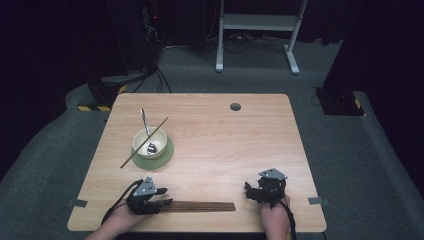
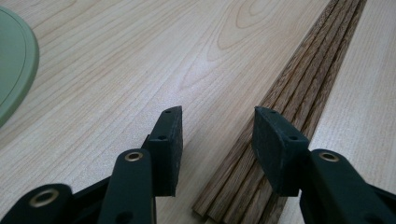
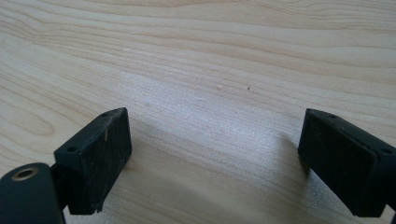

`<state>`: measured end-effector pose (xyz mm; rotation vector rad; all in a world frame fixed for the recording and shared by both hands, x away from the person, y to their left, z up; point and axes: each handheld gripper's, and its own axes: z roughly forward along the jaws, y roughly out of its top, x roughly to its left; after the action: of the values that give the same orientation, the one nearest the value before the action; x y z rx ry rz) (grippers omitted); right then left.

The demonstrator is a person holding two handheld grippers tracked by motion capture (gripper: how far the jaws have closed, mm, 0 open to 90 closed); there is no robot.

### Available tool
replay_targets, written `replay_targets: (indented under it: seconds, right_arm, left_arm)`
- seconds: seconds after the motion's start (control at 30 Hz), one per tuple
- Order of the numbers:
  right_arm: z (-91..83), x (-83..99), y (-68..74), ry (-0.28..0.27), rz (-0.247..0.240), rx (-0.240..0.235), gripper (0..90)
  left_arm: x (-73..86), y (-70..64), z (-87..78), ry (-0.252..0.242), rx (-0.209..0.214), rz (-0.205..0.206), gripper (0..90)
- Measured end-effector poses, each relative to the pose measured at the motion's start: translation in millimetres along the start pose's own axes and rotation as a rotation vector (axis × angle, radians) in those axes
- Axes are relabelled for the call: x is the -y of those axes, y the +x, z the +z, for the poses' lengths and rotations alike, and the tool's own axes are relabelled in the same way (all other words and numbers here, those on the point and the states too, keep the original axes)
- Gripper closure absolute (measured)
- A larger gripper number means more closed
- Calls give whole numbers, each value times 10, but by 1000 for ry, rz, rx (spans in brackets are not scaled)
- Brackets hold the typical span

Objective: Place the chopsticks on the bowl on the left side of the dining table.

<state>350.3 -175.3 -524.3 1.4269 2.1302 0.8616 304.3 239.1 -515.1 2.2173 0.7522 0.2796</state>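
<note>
A row of several brown wooden chopsticks (image 1: 202,206) lies side by side near the table's front edge. My left gripper (image 1: 166,202) rests at their left end, open; in the left gripper view the chopsticks (image 2: 299,98) run under its right jaw. A cream bowl (image 1: 149,143) on a green saucer (image 1: 167,155) holds a metal spoon (image 1: 146,129), and one chopstick (image 1: 144,142) lies across the rim. My right gripper (image 1: 248,189) sits open at the front right, with bare wood between its jaws.
The wooden table (image 1: 225,145) has a round grey cable hole (image 1: 235,106) at the back. The green saucer's edge (image 2: 18,79) appears at the left of the left gripper view. Tape tabs (image 1: 77,203) mark the front corners.
</note>
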Motion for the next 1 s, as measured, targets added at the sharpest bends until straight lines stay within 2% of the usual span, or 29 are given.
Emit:
replay_targets:
  seconds: [0.33, 0.63, 0.77, 0.87, 1.0]
  right_arm:
    - [0, 0, 1, 0, -1, -2, 95]
    - [-1, 1, 1, 0, -1, -3, 95]
    - [-1, 1, 1, 0, -1, -3, 95]
    - [-1, 1, 1, 0, -2, -3, 95]
    - [-1, 1, 2, 0, -1, -3, 95]
  left_arm:
    - [8, 23, 8, -4, -5, -8, 537]
    - [21, 29, 20, -5, -30, -4, 540]
    - [10, 2, 43, -9, -39, 23, 549]
    - [-10, -31, 74, -12, -36, 47, 586]
    - [-13, -16, 102, -15, -22, 39, 647]
